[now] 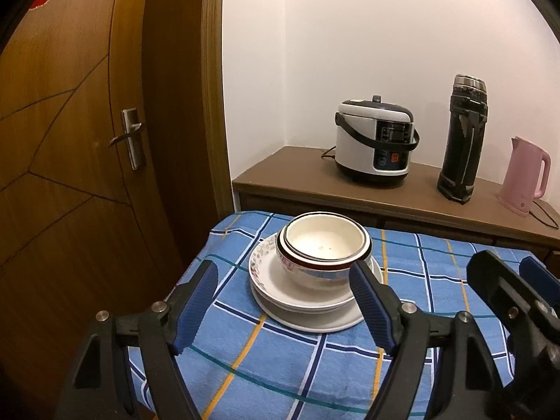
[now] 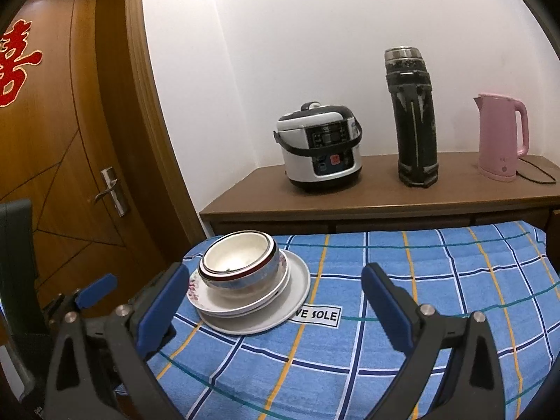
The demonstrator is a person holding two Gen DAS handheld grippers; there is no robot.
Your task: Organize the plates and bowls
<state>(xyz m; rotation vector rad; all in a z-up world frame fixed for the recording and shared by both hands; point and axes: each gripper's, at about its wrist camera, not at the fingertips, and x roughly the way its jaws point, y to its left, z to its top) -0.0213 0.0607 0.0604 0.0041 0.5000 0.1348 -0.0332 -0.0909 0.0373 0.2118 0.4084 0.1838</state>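
Blue checked desk (image 1: 315, 367) holds stacked bowls (image 1: 323, 245) on plates (image 1: 304, 301) at 12 o'clock; left gripper (image 1: 285, 301) and right gripper (image 2: 276, 308) are wide apart, empty. A bump could tip it.

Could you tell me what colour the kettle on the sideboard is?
Pink; the kettle shows best in the right wrist view.
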